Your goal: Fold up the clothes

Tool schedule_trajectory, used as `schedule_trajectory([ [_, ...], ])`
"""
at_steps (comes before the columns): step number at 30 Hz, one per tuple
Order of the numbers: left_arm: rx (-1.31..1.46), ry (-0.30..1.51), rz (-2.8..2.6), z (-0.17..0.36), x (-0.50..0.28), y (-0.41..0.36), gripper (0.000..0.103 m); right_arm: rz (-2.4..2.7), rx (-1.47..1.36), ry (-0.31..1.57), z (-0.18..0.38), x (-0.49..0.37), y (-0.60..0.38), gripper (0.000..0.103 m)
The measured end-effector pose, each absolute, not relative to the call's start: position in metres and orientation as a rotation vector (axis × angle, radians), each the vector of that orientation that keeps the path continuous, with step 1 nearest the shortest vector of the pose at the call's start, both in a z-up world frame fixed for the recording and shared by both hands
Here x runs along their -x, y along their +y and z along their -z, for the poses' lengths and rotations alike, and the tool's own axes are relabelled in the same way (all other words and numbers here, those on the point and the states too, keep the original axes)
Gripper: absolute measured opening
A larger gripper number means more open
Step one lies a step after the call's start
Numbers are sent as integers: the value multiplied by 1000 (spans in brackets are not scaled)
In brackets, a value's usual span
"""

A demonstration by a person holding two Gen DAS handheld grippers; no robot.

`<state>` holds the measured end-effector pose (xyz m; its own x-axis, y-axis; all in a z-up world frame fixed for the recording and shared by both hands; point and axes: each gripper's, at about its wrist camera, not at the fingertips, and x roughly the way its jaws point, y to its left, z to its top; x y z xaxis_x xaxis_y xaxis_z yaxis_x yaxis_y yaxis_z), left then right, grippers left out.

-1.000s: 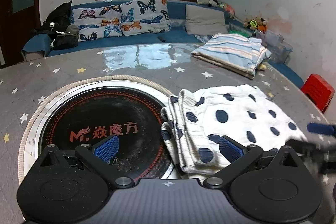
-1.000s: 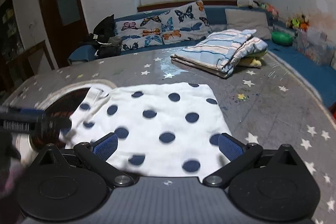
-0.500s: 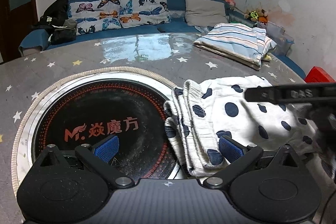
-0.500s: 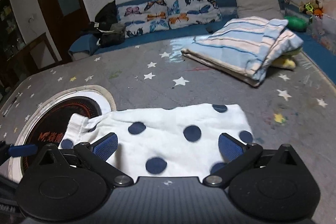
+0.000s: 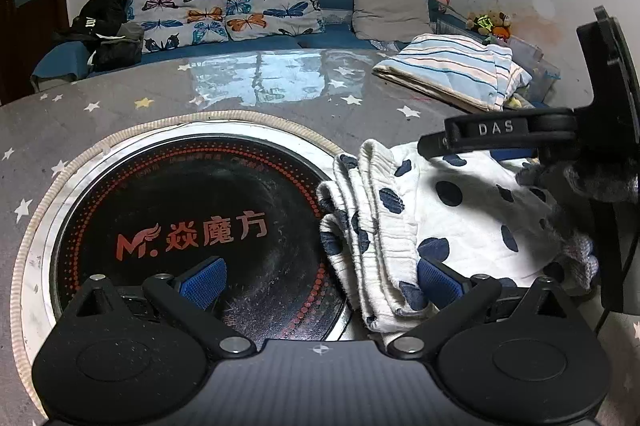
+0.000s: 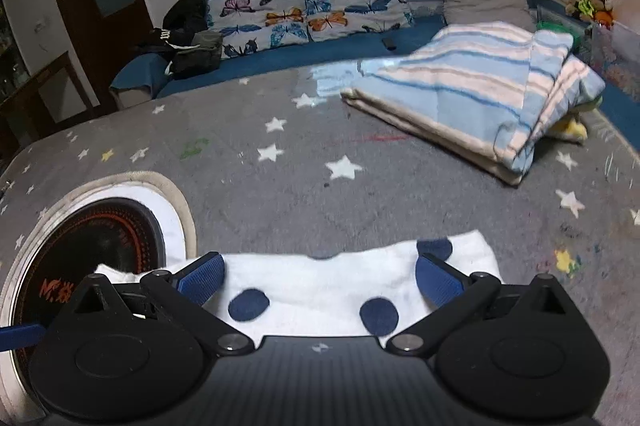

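Since the earlier frame the right gripper (image 6: 320,276) has swept forward over the dotted cloth (image 5: 460,210), only the cloth's far edge now showing ahead of it. Both tools stand wide and empty. The cloth lies in layers, its ribbed band overlapping the hob's (image 5: 192,222) right rim; the left gripper (image 5: 320,280) sits at that band. Judged step: between folds; next, a pinch on an edge.

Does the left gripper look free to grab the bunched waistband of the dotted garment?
Probably yes: the left gripper is open, and the waistband lies bare just ahead, toward its right pad. Nothing covers it.
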<state>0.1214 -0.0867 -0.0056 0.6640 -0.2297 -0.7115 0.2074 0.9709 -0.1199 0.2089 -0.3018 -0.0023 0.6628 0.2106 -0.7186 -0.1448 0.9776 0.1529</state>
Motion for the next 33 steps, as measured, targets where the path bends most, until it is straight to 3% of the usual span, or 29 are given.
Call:
schedule_trajectory([
  [18,40,797,228,-2,-117,-80,103,-319,45,767,-14,-175,-269,103],
  [33,52,778,176,-5,-110,-63,103,-345,175,758,-8,-94,-284,103],
])
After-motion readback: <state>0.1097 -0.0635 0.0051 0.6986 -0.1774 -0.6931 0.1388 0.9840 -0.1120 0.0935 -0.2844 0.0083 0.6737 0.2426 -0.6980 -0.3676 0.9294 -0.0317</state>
